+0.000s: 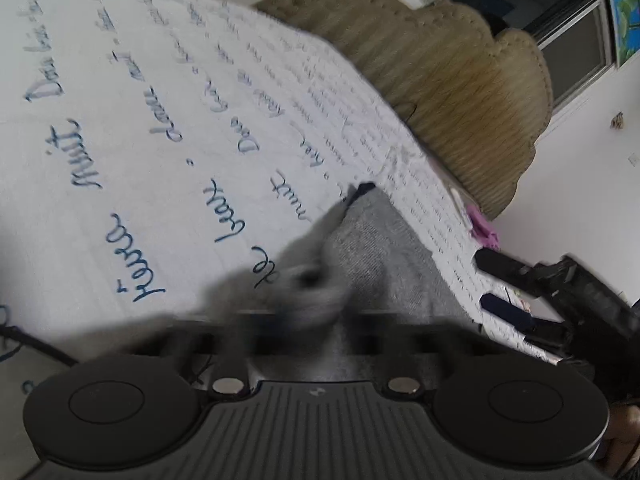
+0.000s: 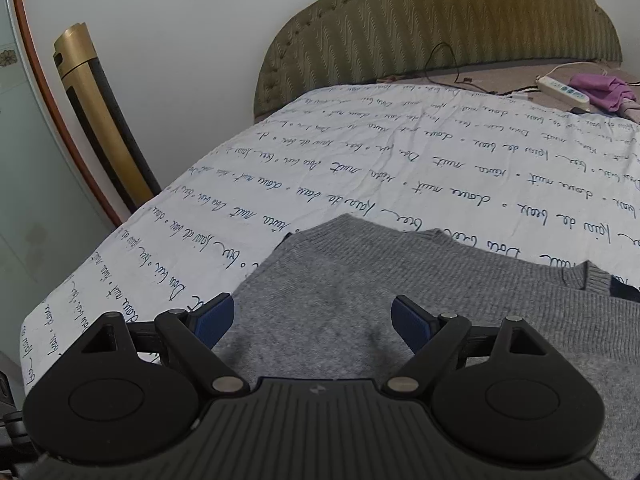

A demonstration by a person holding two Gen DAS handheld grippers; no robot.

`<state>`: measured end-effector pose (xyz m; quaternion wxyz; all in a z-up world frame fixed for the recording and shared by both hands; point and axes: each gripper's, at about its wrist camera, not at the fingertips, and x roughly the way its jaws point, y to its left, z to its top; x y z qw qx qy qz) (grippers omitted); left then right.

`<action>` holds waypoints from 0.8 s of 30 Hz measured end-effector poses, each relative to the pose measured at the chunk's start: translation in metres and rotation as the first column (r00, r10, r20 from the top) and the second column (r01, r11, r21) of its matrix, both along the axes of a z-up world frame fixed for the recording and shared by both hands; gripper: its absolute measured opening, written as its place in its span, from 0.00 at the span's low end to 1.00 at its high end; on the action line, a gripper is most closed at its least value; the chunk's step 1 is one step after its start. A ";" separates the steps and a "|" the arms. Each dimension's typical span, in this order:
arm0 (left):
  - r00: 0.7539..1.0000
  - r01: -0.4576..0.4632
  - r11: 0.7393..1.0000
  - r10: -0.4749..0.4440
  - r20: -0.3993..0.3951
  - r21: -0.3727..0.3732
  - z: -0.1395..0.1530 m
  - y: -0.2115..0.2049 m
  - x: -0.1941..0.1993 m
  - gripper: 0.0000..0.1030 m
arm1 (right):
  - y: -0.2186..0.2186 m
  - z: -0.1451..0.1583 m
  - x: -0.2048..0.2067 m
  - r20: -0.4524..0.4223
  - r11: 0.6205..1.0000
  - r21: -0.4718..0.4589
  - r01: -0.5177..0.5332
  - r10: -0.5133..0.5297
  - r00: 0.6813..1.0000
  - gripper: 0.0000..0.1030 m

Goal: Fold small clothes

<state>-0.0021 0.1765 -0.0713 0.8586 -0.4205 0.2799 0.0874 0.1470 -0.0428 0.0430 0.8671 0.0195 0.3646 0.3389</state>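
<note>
A grey knit sweater lies flat on the white bed sheet printed with blue handwriting. Its collar is at the right. My right gripper is open, its blue-padded fingers hovering just above the sweater's near part. In the left wrist view the picture is motion-blurred: grey sweater cloth bunches right in front of the left gripper, whose fingers are lost in the blur. The right gripper shows at the right edge of that view.
An olive padded headboard stands at the far end of the bed. A white power strip, cables and a purple cloth lie at the far right. A gold and black post leans by the wall at the left.
</note>
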 end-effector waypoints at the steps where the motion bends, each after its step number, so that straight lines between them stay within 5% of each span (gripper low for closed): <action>1: 1.000 -0.010 1.000 0.010 -0.011 -0.016 -0.002 0.002 0.002 0.06 | 0.001 0.001 0.002 -0.008 1.000 0.005 -0.007 0.007 1.000 0.85; 3: 1.000 -0.010 1.000 0.010 0.000 0.009 0.000 0.001 0.001 0.05 | 0.007 0.003 0.011 -0.044 0.999 0.028 -0.028 0.029 0.999 0.84; 6: 0.995 0.056 0.984 -0.069 0.073 0.170 0.021 -0.023 -0.001 0.05 | 0.018 0.004 0.035 -0.144 0.999 0.043 -0.031 0.037 0.989 0.84; 11: 0.959 0.173 0.896 -0.248 0.138 0.410 0.045 -0.072 -0.003 0.05 | 0.049 0.001 0.072 -0.314 0.996 0.041 -0.076 0.085 0.946 0.82; 18: 0.920 0.269 0.816 -0.375 0.116 0.512 0.046 -0.103 -0.004 0.05 | 0.106 -0.012 0.079 -0.352 0.963 -0.176 -0.206 0.134 0.926 0.74; 24: 0.911 0.294 0.792 -0.402 0.094 0.535 0.043 -0.110 -0.004 0.05 | 0.105 -0.030 0.089 -0.341 0.945 -0.268 -0.189 0.091 0.936 0.52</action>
